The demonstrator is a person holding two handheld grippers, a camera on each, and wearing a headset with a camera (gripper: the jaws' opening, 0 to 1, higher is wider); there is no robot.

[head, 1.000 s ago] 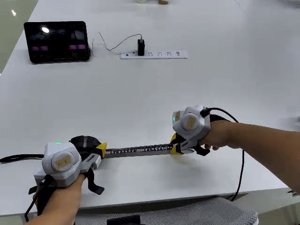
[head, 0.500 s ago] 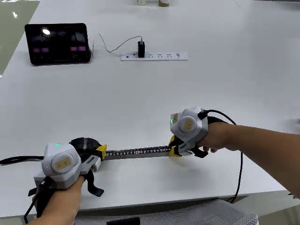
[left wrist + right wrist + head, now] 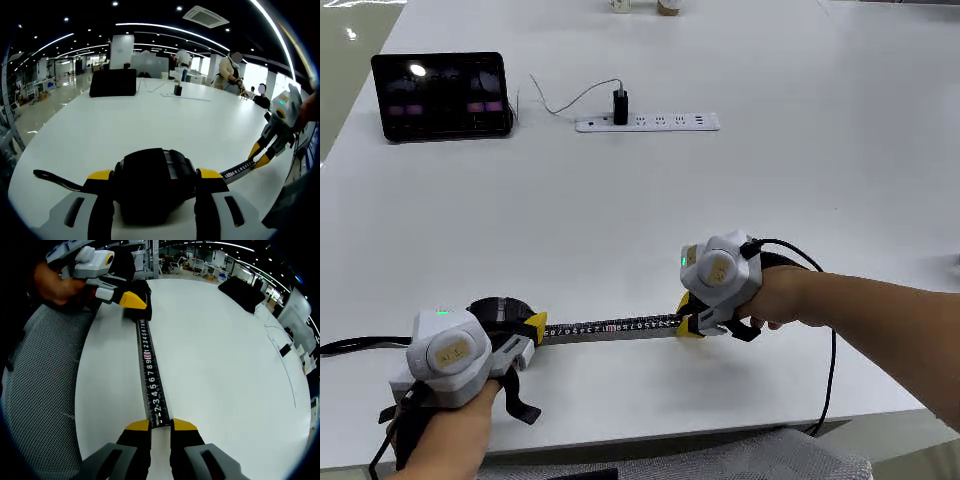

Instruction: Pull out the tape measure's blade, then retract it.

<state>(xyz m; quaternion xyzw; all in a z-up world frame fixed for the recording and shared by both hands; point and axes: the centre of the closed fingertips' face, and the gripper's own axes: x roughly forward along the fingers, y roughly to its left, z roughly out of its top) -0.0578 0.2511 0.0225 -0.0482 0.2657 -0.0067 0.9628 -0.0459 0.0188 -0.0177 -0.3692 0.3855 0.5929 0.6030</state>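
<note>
The left claw [image 3: 527, 332] is pressed against the two sides of the black round tape measure case [image 3: 498, 309], its yellow-tipped jaws clamping the case, which sits on the white bench [image 3: 650, 200] near the front edge, at the person's left. In the left gripper view the case fills the gap between the two jaws. A black strap [image 3: 348, 341] trails from the case across the bench toward the left.

The right claw [image 3: 686, 322] pinches the free end of the dark, numbered steel blade [image 3: 610, 326]. In the right gripper view its yellow tips stand close together, with the blade's tip held between them. The blade is drawn out and runs straight and low over the bench from the mouth of the case to the right claw, printed side up. Whether it rests on the surface I cannot tell.

Far back on the bench, well apart from the claws, a black tablet [image 3: 442, 95] stands at the left. To its right lies a white power strip [image 3: 646, 120] with a black plug [image 3: 620, 101] in it. A thin white cable [image 3: 565, 97] runs from the plug toward the tablet. A grey mesh chair [image 3: 720, 464] shows below the bench's near edge.
</note>
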